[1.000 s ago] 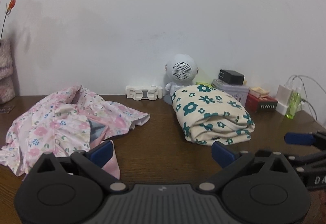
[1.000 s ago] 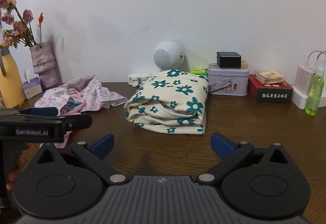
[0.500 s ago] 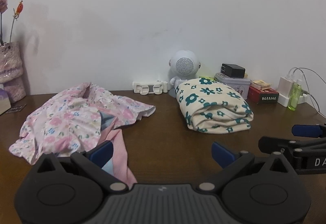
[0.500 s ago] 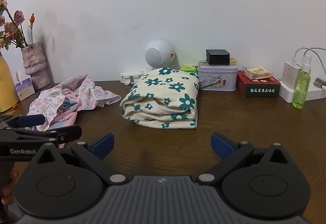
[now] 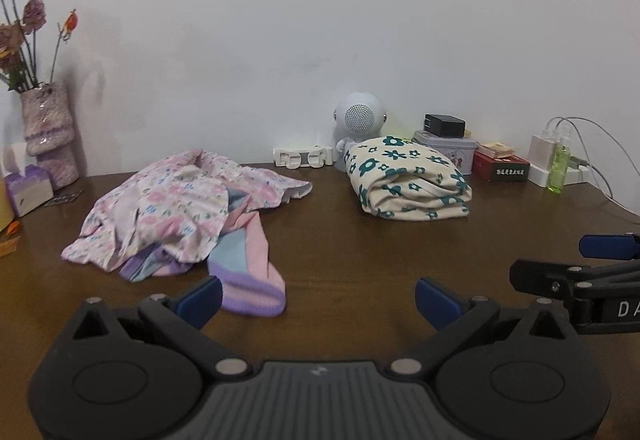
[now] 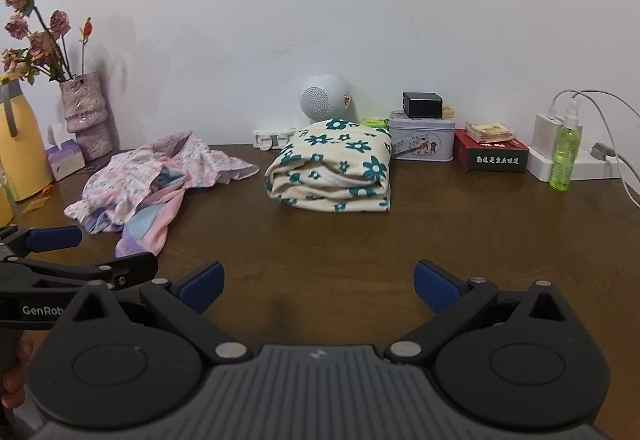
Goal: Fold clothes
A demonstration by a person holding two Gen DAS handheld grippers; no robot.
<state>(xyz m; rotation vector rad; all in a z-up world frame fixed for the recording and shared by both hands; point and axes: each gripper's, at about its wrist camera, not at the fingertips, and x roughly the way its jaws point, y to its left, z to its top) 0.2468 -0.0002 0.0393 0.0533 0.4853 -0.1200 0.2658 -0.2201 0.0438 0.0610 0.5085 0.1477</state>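
Left edge of the worktop (image 6: 360, 240): you have a vase (image 6: 86, 111) of dried flowers, a yellow jug (image 6: 20, 143) and a tissue box (image 6: 64, 159) against the wall, none of them part of the job.

Still to fold: the pink flowered garment (image 5: 180, 195) lies crumpled on the left half of the worktop, partly over a pink, blue and purple striped piece (image 5: 248, 260) whose end trails toward you. That makes 2 items loose, as far as the heap shows; whether more is buried in it you cannot tell.

Left tool (image 5: 318, 298): your jaws stand wide apart and hold nothing. They hover over the worktop with the striped piece's end just ahead of the left finger.

Already folded: the cream cloth with teal flowers (image 6: 336, 167) sits as a neat bundle at the back centre, well apart from the heap and just in front of the round white speaker (image 6: 322, 97).

Right tool (image 6: 318, 282): your jaws are spread wide and empty too, over bare wood in front of the bundle.

Right edge: a tin (image 6: 422, 139), a red box (image 6: 492, 155), a charger block (image 6: 546, 127) and a green spray bottle (image 6: 564, 151) line the wall.

Progress: by my reading, 1 piece done and at least 2 left, so you are under halfway, with neither tool yet on cloth.
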